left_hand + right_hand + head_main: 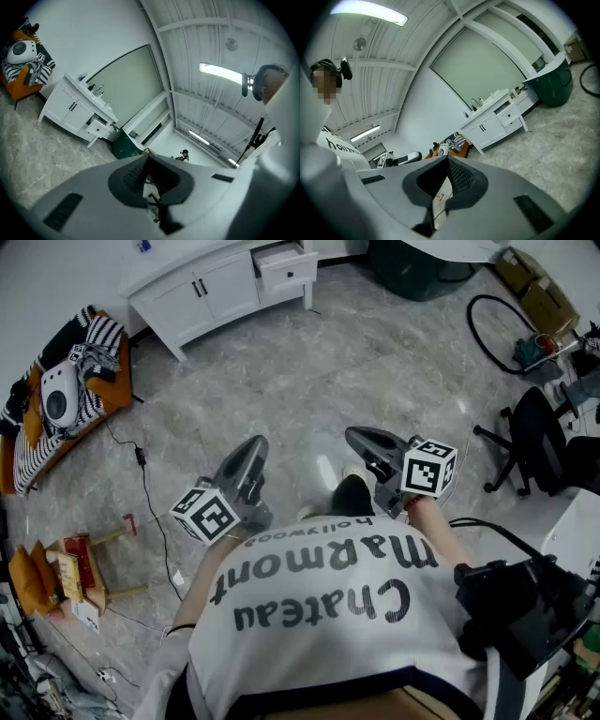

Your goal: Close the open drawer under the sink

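Standing well back on the floor (375, 362), a person (319, 615) holds left tongs (253, 448) and right tongs (358, 438) closed and empty, aimed toward the far white cabinet (202, 287); its drawer (286, 265) juts open at the right end, likely awaiting a push.

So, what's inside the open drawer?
The drawer shows only a pale strip of interior; no contents are discernible. Its rear is covered by the cabinet top.

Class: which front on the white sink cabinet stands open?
The drawer at the end nearest the dark green container: it juts out from the cabinet, while both doors sit flush and shut.
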Motion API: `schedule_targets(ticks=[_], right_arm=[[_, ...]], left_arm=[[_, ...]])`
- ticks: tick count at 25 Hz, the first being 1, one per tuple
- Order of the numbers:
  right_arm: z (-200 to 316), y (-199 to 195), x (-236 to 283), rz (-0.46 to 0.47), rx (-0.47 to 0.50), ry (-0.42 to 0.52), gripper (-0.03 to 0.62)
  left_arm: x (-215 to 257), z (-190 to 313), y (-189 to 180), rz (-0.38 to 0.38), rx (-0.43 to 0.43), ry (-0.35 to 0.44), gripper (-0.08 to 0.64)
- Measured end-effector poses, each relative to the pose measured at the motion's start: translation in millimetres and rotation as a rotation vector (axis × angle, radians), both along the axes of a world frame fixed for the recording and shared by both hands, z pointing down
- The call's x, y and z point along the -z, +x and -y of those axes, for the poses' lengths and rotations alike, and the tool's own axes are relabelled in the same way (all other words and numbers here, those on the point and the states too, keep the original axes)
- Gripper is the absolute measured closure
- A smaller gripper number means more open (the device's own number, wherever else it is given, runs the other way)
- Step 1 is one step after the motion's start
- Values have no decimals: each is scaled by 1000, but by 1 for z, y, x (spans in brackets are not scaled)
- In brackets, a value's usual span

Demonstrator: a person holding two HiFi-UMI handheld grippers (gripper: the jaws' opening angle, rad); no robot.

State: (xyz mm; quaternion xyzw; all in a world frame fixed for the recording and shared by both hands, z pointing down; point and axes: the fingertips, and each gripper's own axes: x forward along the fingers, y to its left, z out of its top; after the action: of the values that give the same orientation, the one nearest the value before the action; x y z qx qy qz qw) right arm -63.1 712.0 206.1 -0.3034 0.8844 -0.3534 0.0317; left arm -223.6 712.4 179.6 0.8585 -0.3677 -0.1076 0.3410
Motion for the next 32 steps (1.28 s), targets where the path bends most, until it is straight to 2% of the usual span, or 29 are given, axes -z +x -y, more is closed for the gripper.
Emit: schedule_targets(ticks=[6, 11, 13, 15, 18, 21, 26, 32], right_arm=[[5, 7, -1, -1, -8, 1, 580], [11, 5, 0, -4, -3, 10, 580], [16, 9, 2, 13, -18, 5, 580], [22, 14, 3, 38, -47, -6, 580], [31, 17, 3, 56, -82, -19, 580], [36, 11, 0, 39, -79, -24, 580], [50, 3, -13, -31, -55, -53, 580], [101, -1, -21, -9, -53, -99, 580]], left_arm=[[-1, 1, 6, 5, -21, 4, 551], [1, 7, 5, 17, -5, 14, 552], [4, 7, 7, 60, -16, 57, 551], [5, 6, 11, 135, -45, 104, 551], [-1, 7, 11, 217, -66, 104, 551], [-9, 10, 8, 223, -79, 72, 551], [-7, 24, 7, 172, -118, 76, 552], [-8, 62, 17, 266, -152, 150, 552]])
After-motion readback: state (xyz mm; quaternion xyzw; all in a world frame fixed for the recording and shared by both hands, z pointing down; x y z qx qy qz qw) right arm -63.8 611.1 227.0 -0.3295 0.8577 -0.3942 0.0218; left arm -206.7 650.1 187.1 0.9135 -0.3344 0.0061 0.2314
